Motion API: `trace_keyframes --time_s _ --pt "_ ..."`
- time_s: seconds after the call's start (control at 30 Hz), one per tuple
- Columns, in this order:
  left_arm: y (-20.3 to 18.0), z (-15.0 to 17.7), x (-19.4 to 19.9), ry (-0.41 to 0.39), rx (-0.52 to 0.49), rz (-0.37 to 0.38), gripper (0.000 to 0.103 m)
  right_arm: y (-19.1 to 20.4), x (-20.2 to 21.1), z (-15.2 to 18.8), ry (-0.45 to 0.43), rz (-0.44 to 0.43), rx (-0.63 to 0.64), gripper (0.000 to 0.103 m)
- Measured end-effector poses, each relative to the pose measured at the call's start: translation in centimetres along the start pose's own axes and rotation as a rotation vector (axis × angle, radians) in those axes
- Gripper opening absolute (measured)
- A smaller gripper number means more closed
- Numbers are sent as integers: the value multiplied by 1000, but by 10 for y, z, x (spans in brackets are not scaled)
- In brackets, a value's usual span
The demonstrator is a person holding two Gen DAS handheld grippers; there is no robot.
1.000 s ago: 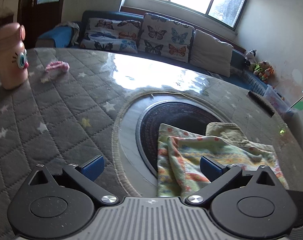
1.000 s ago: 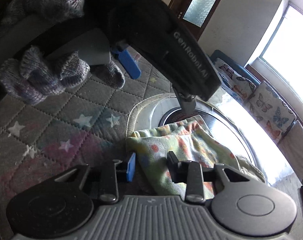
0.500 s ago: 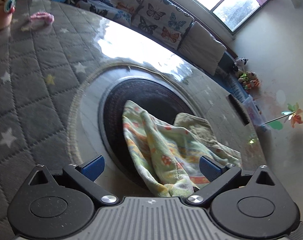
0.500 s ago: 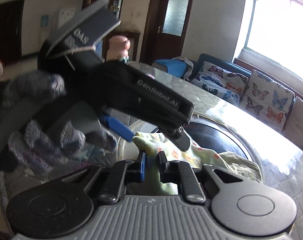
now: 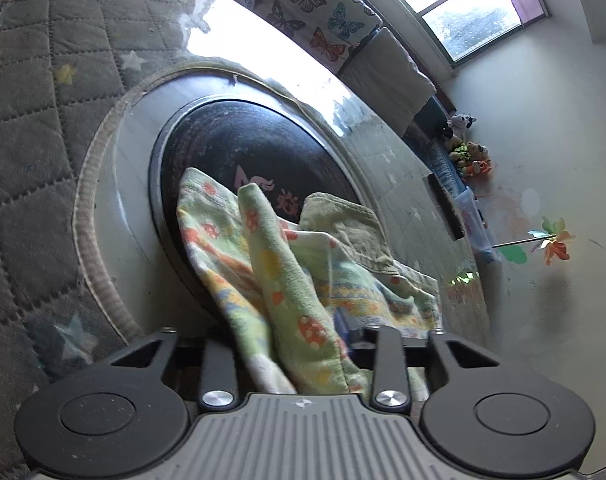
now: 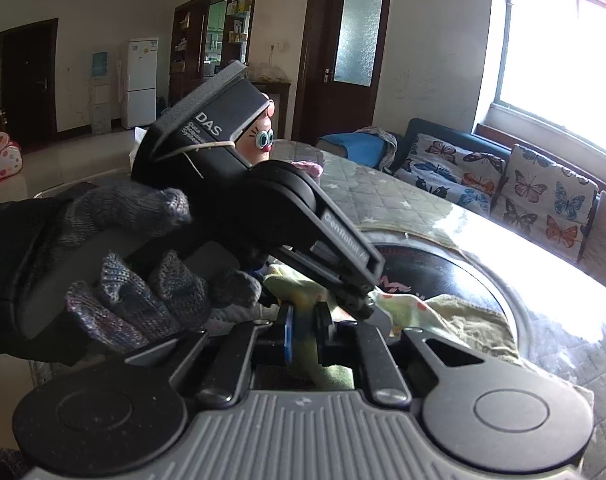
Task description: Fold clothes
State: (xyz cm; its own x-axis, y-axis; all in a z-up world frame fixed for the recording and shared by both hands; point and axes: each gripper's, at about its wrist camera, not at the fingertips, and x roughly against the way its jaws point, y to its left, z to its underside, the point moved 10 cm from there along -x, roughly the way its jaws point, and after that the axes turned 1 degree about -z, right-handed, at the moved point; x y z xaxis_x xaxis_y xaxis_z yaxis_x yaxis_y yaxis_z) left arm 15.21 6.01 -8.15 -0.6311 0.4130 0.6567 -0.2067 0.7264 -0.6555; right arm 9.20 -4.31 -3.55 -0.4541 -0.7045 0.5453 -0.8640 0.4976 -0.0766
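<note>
1. Closing on the cloth (image 5: 291,296), the left gripper (image 5: 295,344) was wide apart a second ago; a bunched fold is now taken between its jaws.
2. The cloth, flatter on the table before, is now drawn up into a ridge, its far part draped over the dark disc (image 5: 259,148).
3. The right gripper (image 6: 303,334), already narrowing earlier, is now clamped on a near edge of the cloth (image 6: 407,308).
4. With both grips taken, a lift and fold is judged to be the next step.
5. A quilted, star-printed cover (image 5: 31,128) is laid over the round table.
6. A butterfly-cushioned sofa (image 6: 515,184) is set under a bright window (image 6: 563,40).
</note>
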Motion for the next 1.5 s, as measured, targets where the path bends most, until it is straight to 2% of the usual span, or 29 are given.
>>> trace_keyframes --time_s 0.07,0.2,0.37,0.53,0.73,0.83,0.97,1.03,1.1,1.2,1.27,1.33,1.4,1.43,1.47,1.5 --pt "2 1 0 -4 -11 -16 20 -1 2 2 10 -24 -18 13" --pt "9 4 -2 0 -11 -31 19 -14 11 9 14 -23 -65 15" --pt "10 6 -4 -4 -8 -28 18 -55 29 30 40 86 -155 16" --pt "9 7 -3 -7 -18 -34 18 -127 31 63 103 232 -321 16" --pt "8 8 -3 -11 -31 -40 18 -189 33 106 127 287 -494 17" --pt "7 8 -3 -10 -35 -42 19 -212 41 110 102 340 -527 17" --pt "7 8 -4 -11 -41 -46 19 -232 45 113 93 399 -547 42" --pt "7 7 -4 -11 -45 -50 19 -239 45 116 99 427 -543 43" --pt "6 7 -5 -10 -50 -53 19 -247 40 121 108 442 -563 52" --pt "6 6 -5 -9 -60 -59 19 -248 37 121 94 423 -591 52" --pt "6 5 -6 -9 -67 -63 19 -243 36 118 87 395 -600 48" --pt "5 5 -6 -11 -78 -71 19 -239 32 116 96 399 -588 37" --pt "4 5 -6 -12 -86 -76 19 -236 31 114 98 398 -592 21" --pt "4 5 -6 -11 -91 -80 19 -235 31 113 97 396 -600 19" --pt "3 6 -6 -10 -96 -85 19 -235 31 113 94 395 -608 12" --pt "3 5 -6 -10 -104 -92 19 -235 32 113 90 394 -617 11"
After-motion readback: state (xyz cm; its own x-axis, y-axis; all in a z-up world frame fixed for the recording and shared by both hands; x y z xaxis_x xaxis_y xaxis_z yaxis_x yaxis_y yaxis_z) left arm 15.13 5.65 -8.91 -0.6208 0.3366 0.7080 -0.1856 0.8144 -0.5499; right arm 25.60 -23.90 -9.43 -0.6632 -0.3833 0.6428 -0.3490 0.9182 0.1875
